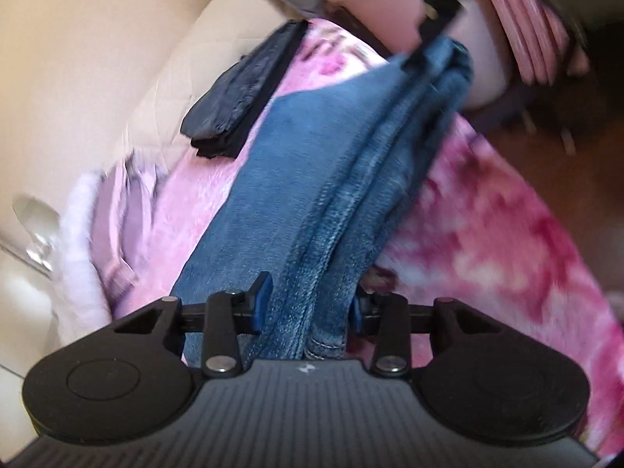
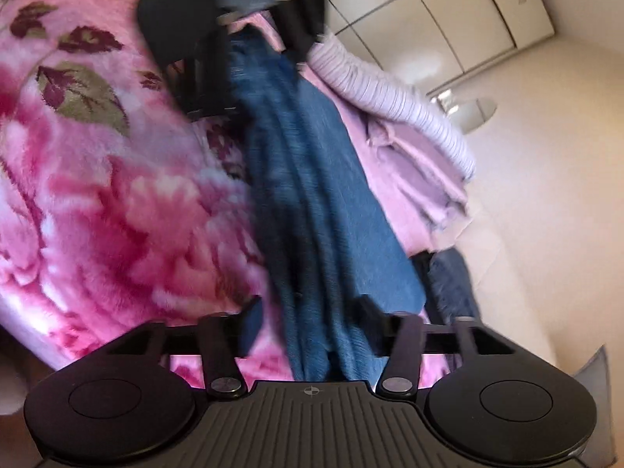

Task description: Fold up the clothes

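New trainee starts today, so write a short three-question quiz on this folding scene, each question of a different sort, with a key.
1. True or false: the jeans lie across a plain white sheet.
2. What sits between the fingers of the left gripper? A) the jeans B) a towel C) a sock
3. In the left wrist view, what colour is the folded garment lying beside the jeans?

Key:
1. False. They lie across a pink floral blanket.
2. A.
3. Black.
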